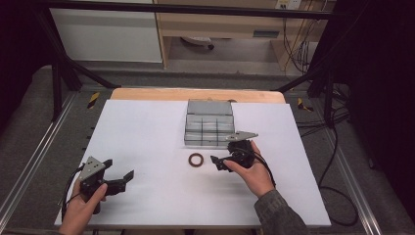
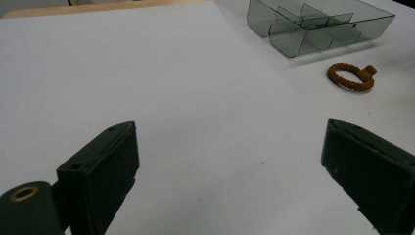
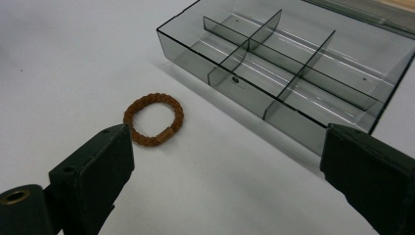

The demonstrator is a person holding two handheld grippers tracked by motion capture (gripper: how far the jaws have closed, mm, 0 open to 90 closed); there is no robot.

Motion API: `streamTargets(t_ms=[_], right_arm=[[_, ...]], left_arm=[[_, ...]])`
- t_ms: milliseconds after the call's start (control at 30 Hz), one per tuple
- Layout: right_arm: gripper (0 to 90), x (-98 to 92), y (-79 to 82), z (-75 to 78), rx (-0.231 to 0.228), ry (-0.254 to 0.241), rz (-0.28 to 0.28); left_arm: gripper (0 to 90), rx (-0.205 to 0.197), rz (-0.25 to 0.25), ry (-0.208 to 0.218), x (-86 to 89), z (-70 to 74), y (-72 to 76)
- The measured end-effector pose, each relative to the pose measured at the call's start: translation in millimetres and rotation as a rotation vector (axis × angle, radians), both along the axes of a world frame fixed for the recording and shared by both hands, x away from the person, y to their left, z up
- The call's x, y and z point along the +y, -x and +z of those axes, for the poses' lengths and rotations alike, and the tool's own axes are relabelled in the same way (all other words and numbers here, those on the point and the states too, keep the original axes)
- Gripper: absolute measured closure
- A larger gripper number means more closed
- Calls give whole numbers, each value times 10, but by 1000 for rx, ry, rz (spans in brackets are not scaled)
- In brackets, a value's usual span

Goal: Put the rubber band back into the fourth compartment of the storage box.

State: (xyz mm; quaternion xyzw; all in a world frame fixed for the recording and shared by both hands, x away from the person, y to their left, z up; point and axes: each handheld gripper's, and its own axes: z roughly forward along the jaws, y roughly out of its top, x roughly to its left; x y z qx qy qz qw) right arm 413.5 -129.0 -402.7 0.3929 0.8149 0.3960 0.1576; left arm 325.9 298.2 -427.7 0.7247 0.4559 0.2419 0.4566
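Black jaws of the right gripper (image 1: 221, 162) stand wide apart and hold nothing, with the brown braided hair tie (image 3: 153, 119) lying flat on the white table (image 1: 147, 137) just beyond its left jaw, seemingly not touching. Farther off sits the clear divided box (image 3: 293, 63); the left gripper (image 1: 120, 177), also spread, rests well apart.

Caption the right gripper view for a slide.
Open right gripper approaching a brown braided hair tie beside a clear divided box.
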Motion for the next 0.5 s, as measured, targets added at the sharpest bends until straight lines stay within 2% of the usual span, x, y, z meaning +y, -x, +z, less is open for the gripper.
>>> streamTargets(t_ms=[500], right_arm=[[114,307,-142,-41,13,29,24]], left_arm=[[67,1,-12,-6,-12,-1,-1]])
